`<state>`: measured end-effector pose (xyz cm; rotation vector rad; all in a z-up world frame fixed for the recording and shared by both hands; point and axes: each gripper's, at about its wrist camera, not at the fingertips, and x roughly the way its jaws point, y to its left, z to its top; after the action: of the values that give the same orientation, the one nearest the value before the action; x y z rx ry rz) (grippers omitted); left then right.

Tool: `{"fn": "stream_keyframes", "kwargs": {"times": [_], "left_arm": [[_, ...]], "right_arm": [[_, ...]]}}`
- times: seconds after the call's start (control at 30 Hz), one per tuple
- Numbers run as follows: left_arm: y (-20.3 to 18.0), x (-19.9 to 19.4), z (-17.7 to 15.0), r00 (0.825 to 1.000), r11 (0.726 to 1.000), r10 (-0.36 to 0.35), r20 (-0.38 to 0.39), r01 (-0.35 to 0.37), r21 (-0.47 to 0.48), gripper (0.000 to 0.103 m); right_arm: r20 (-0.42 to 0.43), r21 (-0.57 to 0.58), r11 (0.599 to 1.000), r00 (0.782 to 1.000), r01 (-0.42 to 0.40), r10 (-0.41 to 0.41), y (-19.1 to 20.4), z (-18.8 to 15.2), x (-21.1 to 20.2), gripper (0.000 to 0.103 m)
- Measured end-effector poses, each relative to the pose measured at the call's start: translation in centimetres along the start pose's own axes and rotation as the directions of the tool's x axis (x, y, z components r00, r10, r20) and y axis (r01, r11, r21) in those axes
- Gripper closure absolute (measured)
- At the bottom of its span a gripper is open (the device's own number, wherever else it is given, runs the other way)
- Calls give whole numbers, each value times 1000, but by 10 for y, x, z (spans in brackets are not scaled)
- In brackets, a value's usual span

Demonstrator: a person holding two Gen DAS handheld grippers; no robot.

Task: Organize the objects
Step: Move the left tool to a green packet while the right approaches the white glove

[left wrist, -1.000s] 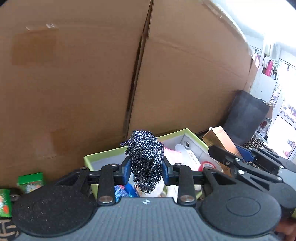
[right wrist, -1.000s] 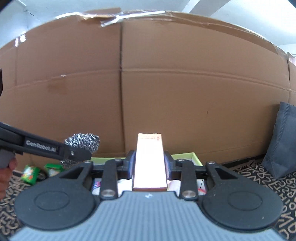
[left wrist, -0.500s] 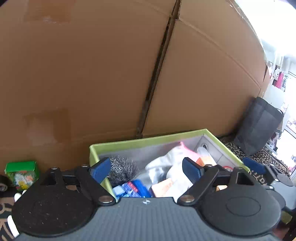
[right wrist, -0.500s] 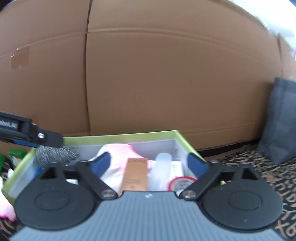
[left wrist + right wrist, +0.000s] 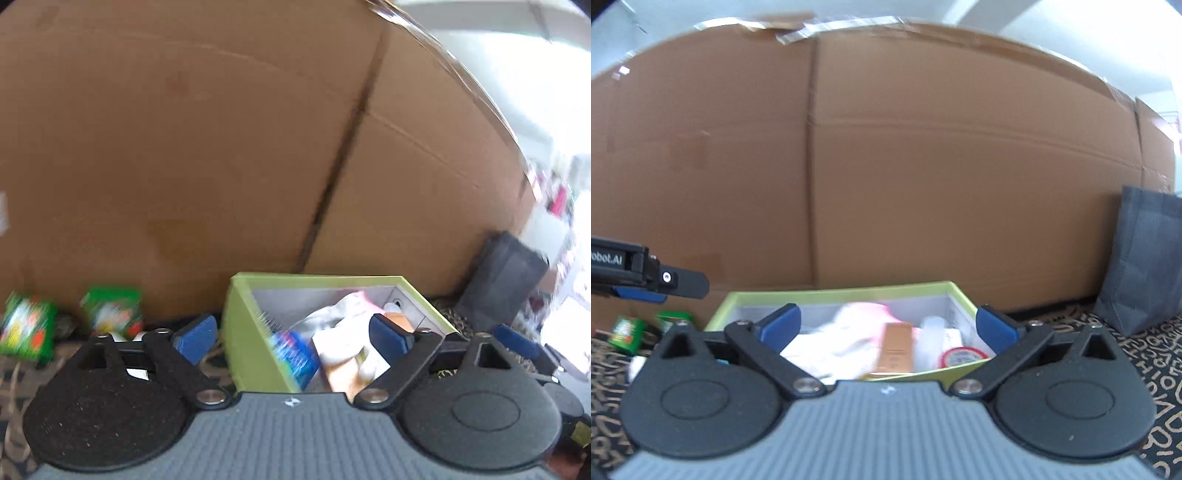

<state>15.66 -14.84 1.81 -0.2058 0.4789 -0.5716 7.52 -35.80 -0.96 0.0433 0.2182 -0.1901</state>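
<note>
A lime-green box (image 5: pixel 317 277) stands on the floor against a cardboard wall, filled with mixed items. My left gripper (image 5: pixel 291 338) hovers at its left near corner with its jaws opening; one pad is outside the box, one over it, and nothing is pinched. A blurred grey wisp of the steel scourer (image 5: pixel 269 320) shows by the box's left inner wall. My right gripper (image 5: pixel 888 326) stands open over the green box (image 5: pixel 831 293), holding nothing. Below it the golden-brown carton (image 5: pixel 895 349) lies in the box beside a white-and-pink cloth (image 5: pixel 864 310).
A tall cardboard wall (image 5: pixel 923 166) closes off the back. Two green packets (image 5: pixel 110 308) sit on the patterned carpet (image 5: pixel 1108 369) left of the box. A dark grey bag (image 5: pixel 1145 258) stands at the right. A red-lidded tin (image 5: pixel 962 356) and a clear bottle (image 5: pixel 932 339) lie in the box.
Both grippers opened. The left let go of the steel scourer and the right let go of the golden carton, and both now lie in the green box. The left gripper swung leftward.
</note>
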Motion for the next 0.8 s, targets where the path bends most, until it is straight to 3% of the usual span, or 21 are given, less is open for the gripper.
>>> {"fn": "stream_keyframes", "kwargs": {"times": [0.13,0.27,0.37,0.5,0.7,0.8], "left_arm": [[28,-36,-32,998,995,58,-24,-60,-81,10],[51,-64,-58,987,982,155,-44,-159,-105,10],[76,-84,-69,979,971,192,-65,-199,-133,10],[100,-100,-78,969,958,234,-78,-243,-154,10],[135,-99,-68,952,939,299,-69,-307,-158,10],[150,-89,-61,940,928,331,-82,-341,-151,10]], "right_arm": [[-52,-58,992,993,-112,109,32,-11,-20,0],[-116,-97,970,971,-221,210,68,-33,-38,0],[-191,-79,948,938,-310,291,91,-53,-42,0],[-301,-16,918,877,-397,374,123,-73,-48,0],[-402,-12,896,823,-444,402,166,-82,-37,0],[-417,-16,911,831,-412,369,177,-84,-31,0]]}}
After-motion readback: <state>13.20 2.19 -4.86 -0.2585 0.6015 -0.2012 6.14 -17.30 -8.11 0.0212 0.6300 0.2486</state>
